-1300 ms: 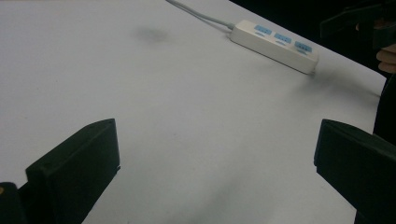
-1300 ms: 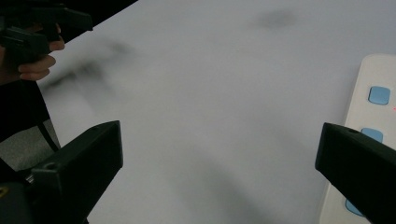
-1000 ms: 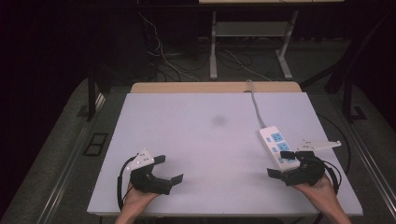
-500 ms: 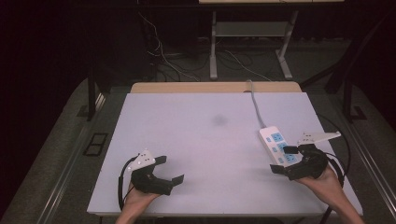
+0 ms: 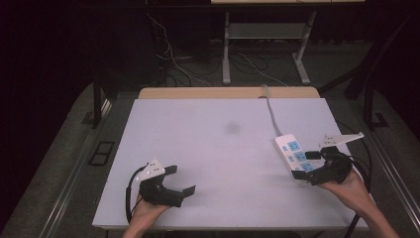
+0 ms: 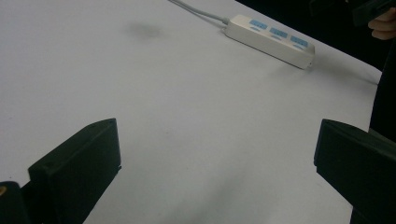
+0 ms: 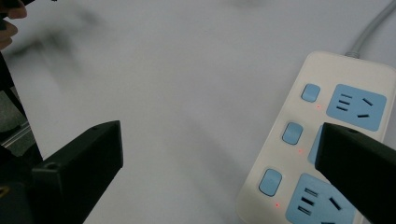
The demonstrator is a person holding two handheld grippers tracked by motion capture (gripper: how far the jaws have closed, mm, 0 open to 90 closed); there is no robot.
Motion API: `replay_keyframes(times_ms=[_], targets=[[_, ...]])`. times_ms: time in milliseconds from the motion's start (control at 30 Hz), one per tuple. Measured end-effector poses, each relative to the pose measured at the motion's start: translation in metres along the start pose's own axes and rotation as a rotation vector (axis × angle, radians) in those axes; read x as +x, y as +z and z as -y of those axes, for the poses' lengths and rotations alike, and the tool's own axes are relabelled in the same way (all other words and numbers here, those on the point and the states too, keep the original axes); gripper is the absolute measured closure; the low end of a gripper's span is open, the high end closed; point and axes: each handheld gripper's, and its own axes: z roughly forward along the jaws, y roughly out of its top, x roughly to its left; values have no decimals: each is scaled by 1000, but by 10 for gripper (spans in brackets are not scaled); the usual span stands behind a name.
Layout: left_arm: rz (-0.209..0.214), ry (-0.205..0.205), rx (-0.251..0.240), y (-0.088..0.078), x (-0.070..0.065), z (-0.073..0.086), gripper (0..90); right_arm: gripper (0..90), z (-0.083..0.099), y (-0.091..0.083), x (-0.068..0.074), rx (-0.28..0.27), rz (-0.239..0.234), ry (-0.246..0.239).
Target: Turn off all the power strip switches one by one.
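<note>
Table (image 5: 218, 148): white top, mostly bare. The whole middle and left lie open between the two grippers. A tan strip runs along the far edge, and a faint dark smudge (image 5: 232, 128) sits near the centre. Dark floor surrounds all sides.
Strip (image 5: 294, 157): a white power strip on the right side of the table, near the right edge and lying on a slant. Its grey cord (image 5: 270, 106) runs off over the far edge. In the right gripper view it shows blue sockets (image 7: 356, 107), each with a blue switch (image 7: 310, 92) and a small red light beside it.
Left gripper (image 5: 174, 181): near the front-left corner, held in the left hand (image 5: 143, 214), jaws spread wide with only bare table between them. It is well apart from the strip.
Right gripper (image 5: 308, 164): held in the right hand (image 5: 349, 186), jaws spread wide at the near end of the strip. One jaw overlaps the strip's socket face; contact is hard to judge.
Writing: no legible brand or label on the strip at this sharpness.
</note>
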Motion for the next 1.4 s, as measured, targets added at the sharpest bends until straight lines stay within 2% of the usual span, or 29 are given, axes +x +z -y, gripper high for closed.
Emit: replay_keyframes(times_ms=[167,367,400,433,500,633,800,833,900,967,1000,1033,1067,1100,1133,1167,1200,1233,1267,1300,1400], targets=[[1,-1,0,0,0,0,0,7,-2,0,-5,18,-4,2],[3,3,3,1,0,0,0,7,-4,3,-13,69,3,0],[2,4,5,1,0,0,0,53,-5,3,-14,78,8,-3],[2,4,4,1,0,0,0,53,-5,3,-14,78,8,-3],[2,4,4,1,0,0,0,125,-5,3,-16,86,-12,-15],[0,5,4,1,0,0,0,192,-6,1,-20,108,-18,-23],[-3,3,2,1,0,0,0,356,-7,-1,-24,131,-35,-48],[-3,3,3,1,0,0,0,356,-7,-1,-24,131,-35,-48],[-3,4,4,1,0,0,0,443,-7,-2,-25,136,-49,-59],[-3,5,6,1,0,0,0,474,-7,-2,-26,140,-56,-57],[-3,4,6,1,0,0,0,533,-7,-2,-28,148,-52,-50],[-3,8,5,1,0,0,0,533,-7,-2,-28,148,-52,-50],[-3,9,7,1,0,0,0,606,-6,-2,-29,151,-57,-48],[-3,10,7,1,0,0,0,606,-6,-2,-29,151,-57,-48],[-3,10,8,1,0,0,0,691,-6,-2,-30,150,-57,-42],[-2,10,7,1,0,0,0,691,-6,-2,-30,150,-57,-42],[-2,7,5,1,0,0,0,771,-6,-1,-30,152,-54,-34],[-2,7,5,1,0,0,0,771,-6,-1,-30,152,-54,-34],[-2,6,5,1,0,0,0,850,-7,-1,-30,153,-49,-33],[-3,5,3,1,0,0,0,886,-7,0,-30,152,-48,-35],[-2,8,5,1,0,0,0,897,-6,2,-31,160,-46,-33]])
